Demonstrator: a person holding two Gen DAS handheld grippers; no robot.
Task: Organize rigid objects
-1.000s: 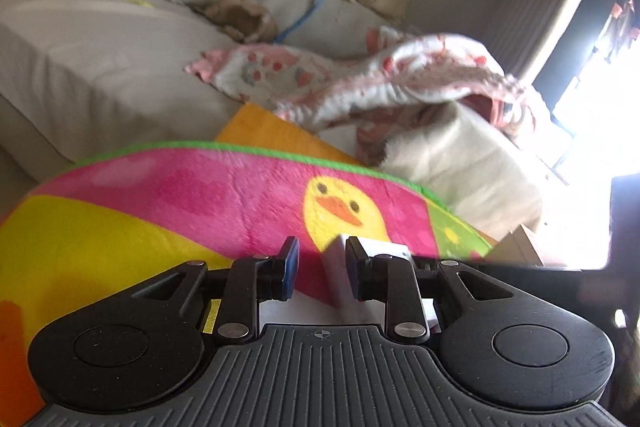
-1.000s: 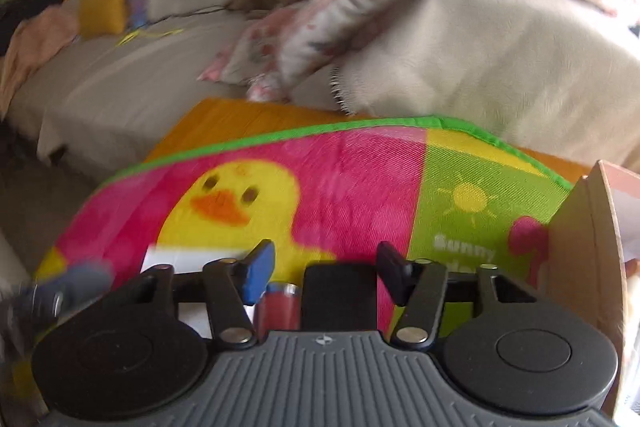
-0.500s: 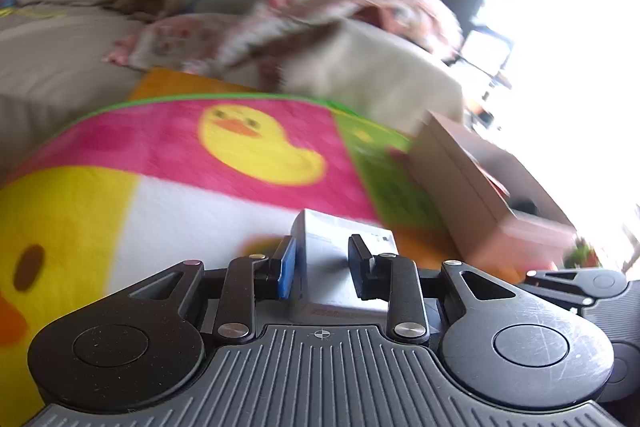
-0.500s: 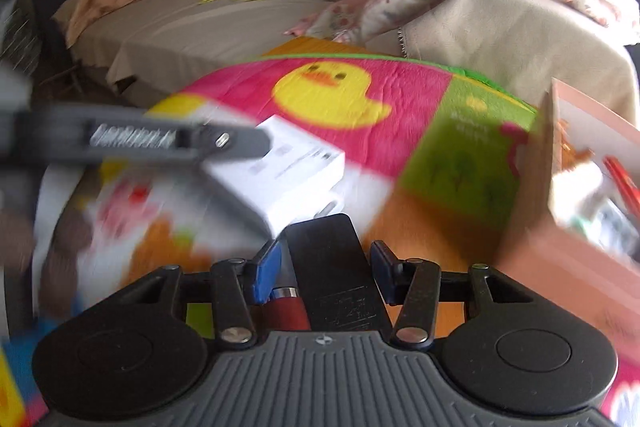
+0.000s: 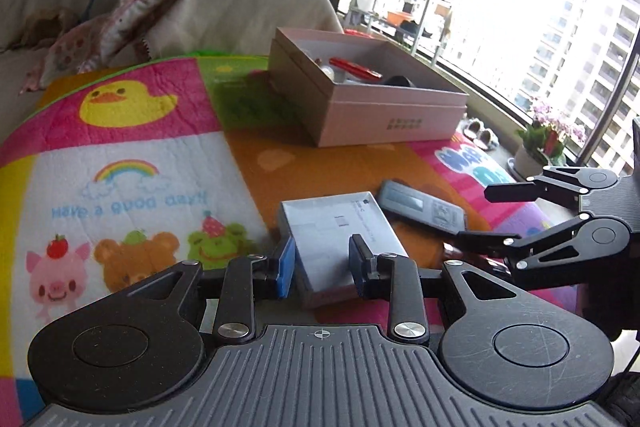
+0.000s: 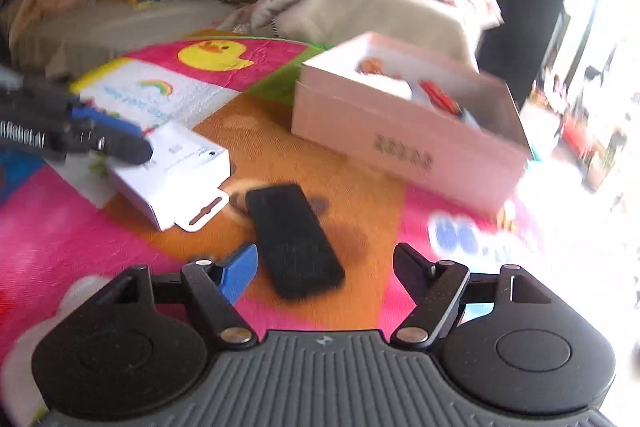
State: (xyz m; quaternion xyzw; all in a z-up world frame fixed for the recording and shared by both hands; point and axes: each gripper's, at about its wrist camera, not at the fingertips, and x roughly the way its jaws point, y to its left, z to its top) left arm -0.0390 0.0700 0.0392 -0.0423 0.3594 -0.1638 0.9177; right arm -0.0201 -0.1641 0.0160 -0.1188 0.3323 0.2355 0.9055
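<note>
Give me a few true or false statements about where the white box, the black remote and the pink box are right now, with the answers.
1. The left tool grips the white box. True.
2. The black remote lies inside the pink box. False: it lies on the mat in front of the box.
3. The right tool is shut on the remote. False: it is open.
4. The pink box is open on top, with items inside. True.

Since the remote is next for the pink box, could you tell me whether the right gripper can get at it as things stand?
Probably yes: the right gripper is open, the black remote lies flat between its fingers, nothing covering it.
</note>
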